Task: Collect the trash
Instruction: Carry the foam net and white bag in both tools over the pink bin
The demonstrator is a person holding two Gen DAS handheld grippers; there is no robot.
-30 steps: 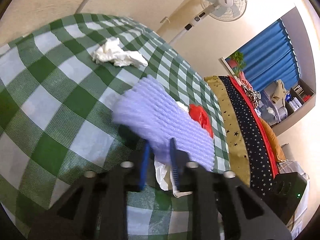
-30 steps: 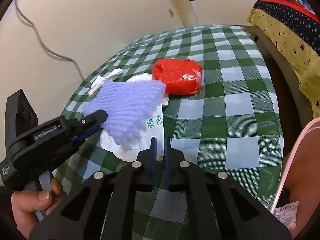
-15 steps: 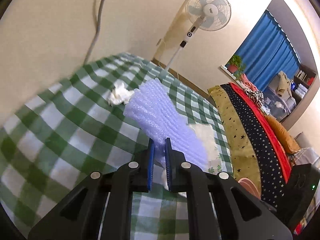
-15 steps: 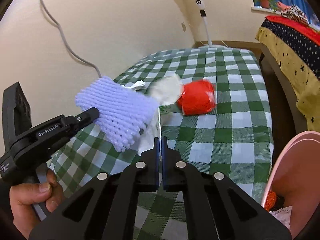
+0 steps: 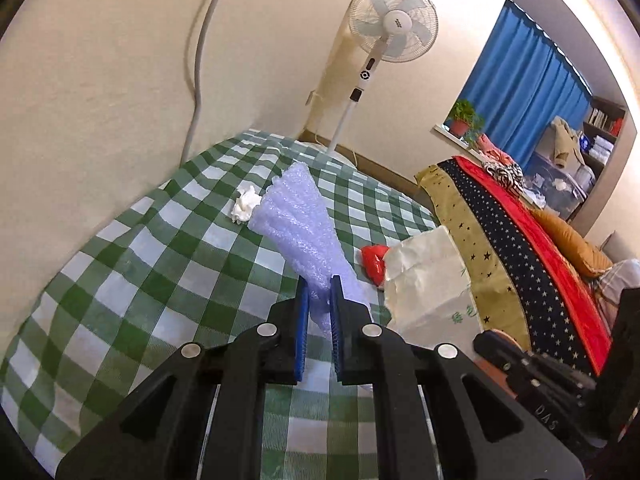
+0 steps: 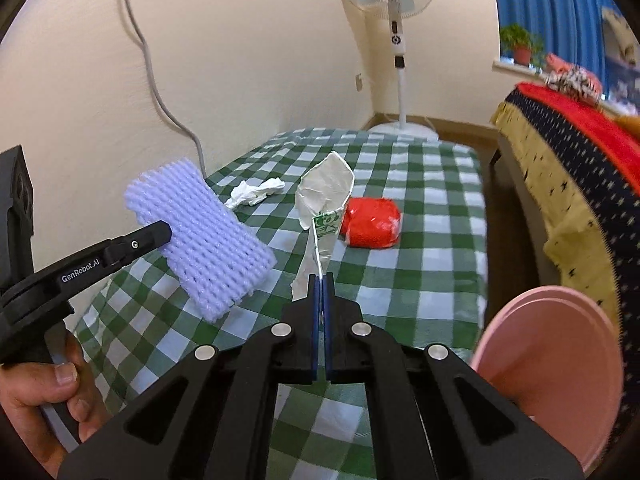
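My left gripper (image 5: 319, 288) is shut on a lavender foam net sleeve (image 5: 298, 228) and holds it above the green checked table; the sleeve also shows in the right wrist view (image 6: 208, 236). My right gripper (image 6: 321, 282) is shut on a crumpled white paper bag with green print (image 6: 326, 200), lifted off the table; the bag also shows in the left wrist view (image 5: 428, 280). A red plastic wad (image 6: 372, 222) and a crumpled white tissue (image 6: 256, 194) lie on the cloth.
A pink bin (image 6: 552, 364) stands at the right, below the table edge (image 6: 482, 280). A bed with a starred cover (image 6: 568, 152) lies beyond it. A standing fan (image 6: 394, 20) and a grey cable (image 6: 160, 92) are by the wall.
Both grippers have risen and pulled back from the table. The foam sleeve and the white bag have come up off the cloth, uncovering the red wad.
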